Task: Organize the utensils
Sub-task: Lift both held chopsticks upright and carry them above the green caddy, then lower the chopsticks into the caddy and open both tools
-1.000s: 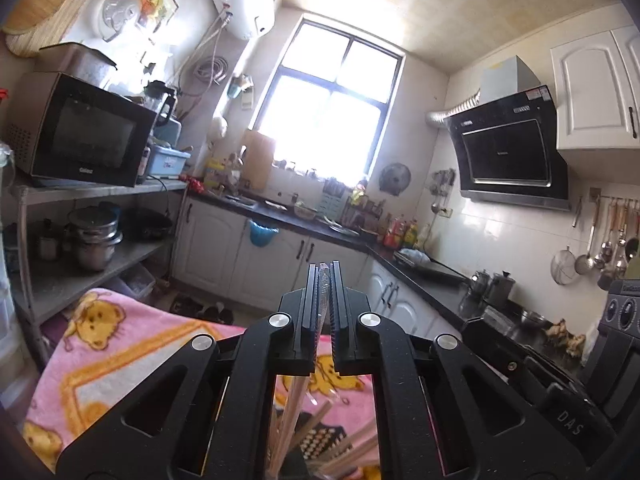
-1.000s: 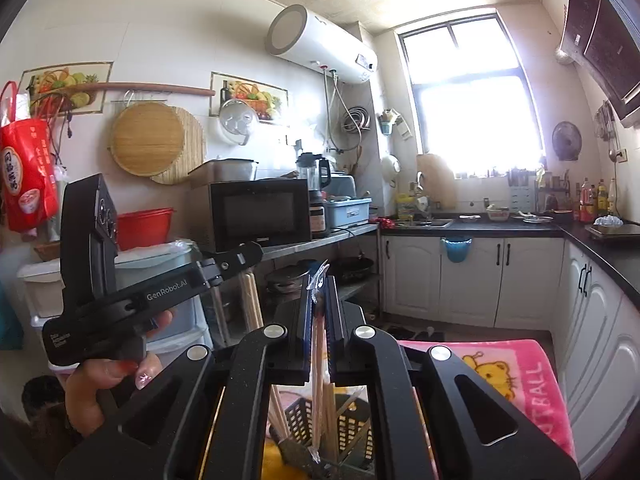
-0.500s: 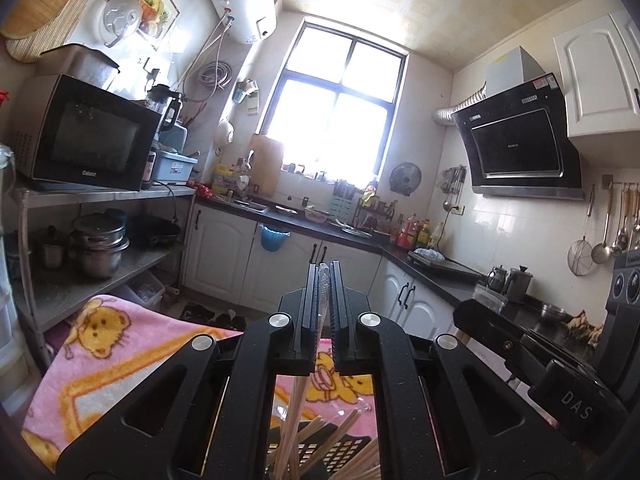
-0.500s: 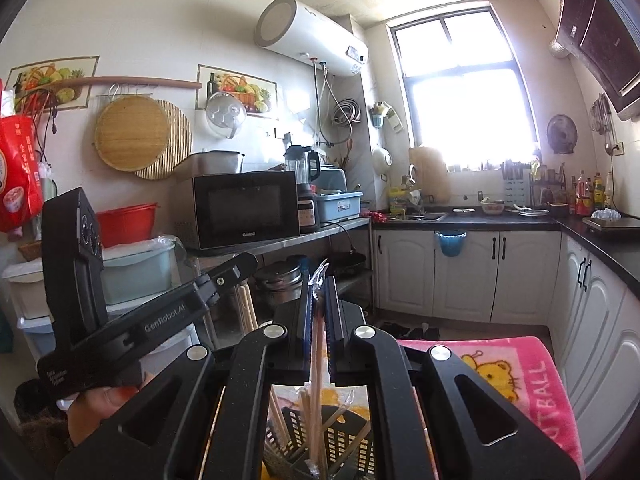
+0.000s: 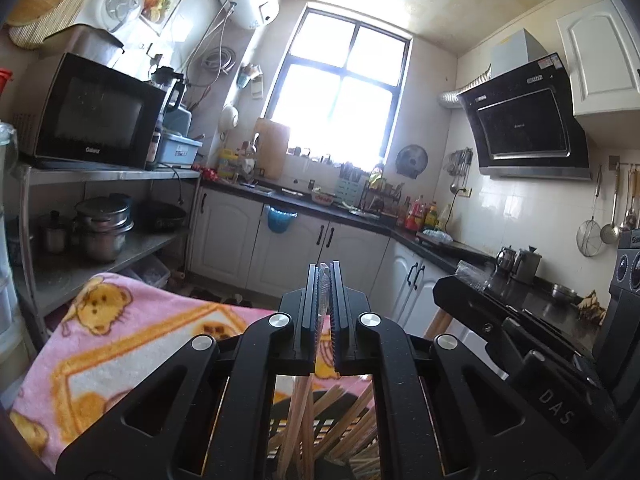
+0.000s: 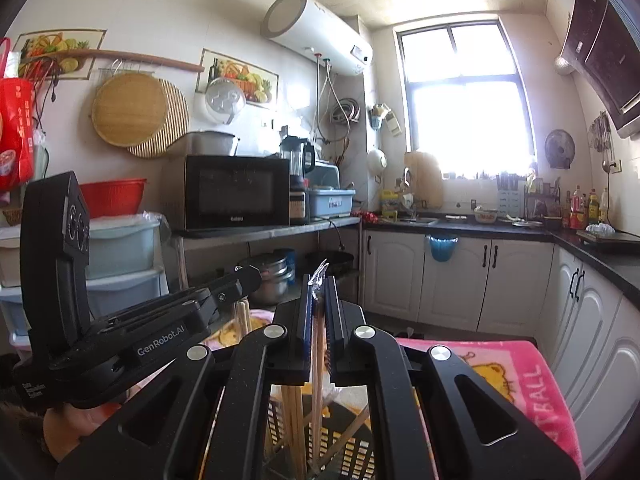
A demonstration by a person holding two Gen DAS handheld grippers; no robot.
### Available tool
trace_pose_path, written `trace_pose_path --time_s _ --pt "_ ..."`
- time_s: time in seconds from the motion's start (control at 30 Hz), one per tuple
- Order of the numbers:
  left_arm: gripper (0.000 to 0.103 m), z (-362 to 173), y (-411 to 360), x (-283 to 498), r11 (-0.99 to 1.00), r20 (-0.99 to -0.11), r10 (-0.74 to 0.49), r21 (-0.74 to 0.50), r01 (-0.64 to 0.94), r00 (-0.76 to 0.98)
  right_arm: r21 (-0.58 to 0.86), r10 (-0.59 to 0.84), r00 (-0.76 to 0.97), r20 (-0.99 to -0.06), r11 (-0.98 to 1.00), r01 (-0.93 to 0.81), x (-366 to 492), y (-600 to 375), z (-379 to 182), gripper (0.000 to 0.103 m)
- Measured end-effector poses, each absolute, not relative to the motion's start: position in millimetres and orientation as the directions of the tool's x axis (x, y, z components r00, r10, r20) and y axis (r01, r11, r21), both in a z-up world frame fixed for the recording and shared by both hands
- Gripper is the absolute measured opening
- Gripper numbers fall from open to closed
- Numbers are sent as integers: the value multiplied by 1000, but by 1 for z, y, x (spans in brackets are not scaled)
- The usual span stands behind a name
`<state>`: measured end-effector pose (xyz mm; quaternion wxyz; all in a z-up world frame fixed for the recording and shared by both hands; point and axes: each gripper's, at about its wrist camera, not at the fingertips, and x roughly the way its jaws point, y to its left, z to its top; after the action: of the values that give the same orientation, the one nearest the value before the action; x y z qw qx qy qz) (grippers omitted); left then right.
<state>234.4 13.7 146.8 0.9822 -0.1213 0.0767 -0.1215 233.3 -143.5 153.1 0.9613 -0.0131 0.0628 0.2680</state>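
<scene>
Blown-out window (image 5: 340,92) glare, fisheye-warped edges

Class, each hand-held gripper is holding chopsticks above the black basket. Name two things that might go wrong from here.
1. The basket already holds chopsticks leaning crosswise, so the pair in the right hand-held gripper may snag on them.
2. The left hand-held gripper is close beside, so the two tools might bump and knock a pair askew.
</scene>
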Motion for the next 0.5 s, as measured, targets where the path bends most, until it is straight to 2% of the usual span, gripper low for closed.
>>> trace_pose_path --time_s 0.5 --pt "3 108 8 235 936 -167 -288 -258 240 943 72 481 853 -200 876 -477 239 -152 112 6"
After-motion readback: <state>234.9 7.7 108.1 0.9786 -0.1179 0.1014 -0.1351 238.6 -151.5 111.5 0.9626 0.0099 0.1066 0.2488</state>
